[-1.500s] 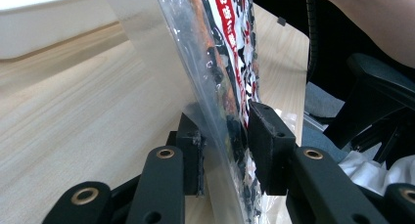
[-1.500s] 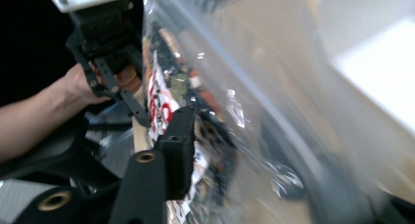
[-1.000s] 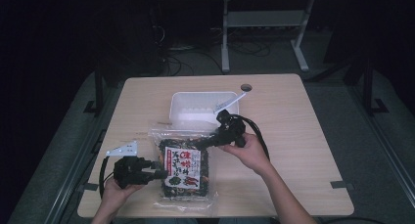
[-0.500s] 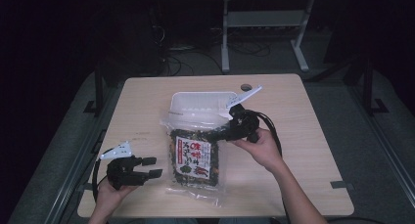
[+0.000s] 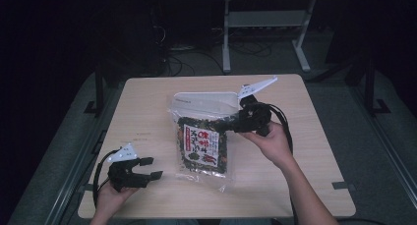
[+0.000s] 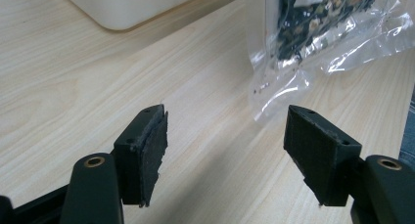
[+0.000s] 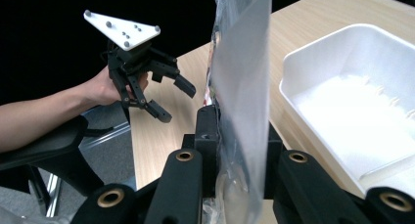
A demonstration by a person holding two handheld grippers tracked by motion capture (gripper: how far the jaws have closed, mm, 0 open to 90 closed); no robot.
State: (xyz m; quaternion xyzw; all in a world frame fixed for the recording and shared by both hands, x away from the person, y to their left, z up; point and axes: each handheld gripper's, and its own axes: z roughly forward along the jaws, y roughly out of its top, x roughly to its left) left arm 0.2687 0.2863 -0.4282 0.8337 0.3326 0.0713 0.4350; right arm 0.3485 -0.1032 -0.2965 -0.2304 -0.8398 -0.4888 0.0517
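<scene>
A clear plastic bag of dark dried food with a red-and-white label (image 5: 204,147) lies at the table's middle, its top edge raised. My right gripper (image 5: 230,125) is shut on that clear top edge (image 7: 242,82), just in front of a white foam tray (image 5: 206,105). At the table's front left my left gripper (image 5: 147,169) is held open, apart from the bag. Between its pads (image 6: 147,148) there is only bare wood, with the bag's corner (image 6: 293,62) ahead to the right. In the right gripper view the left gripper (image 7: 171,99) stands open past the bag.
The light wooden table (image 5: 314,136) has free surface on both sides of the bag. The empty tray (image 7: 352,92) lies close beside the right gripper. A dark chair arm (image 7: 44,145) and the dark floor lie past the table's edge.
The right gripper has swung the bag round and drawn it toward the tray, top edge lifted. The left gripper, which was at the bag's left side, now stands apart from it, open.
</scene>
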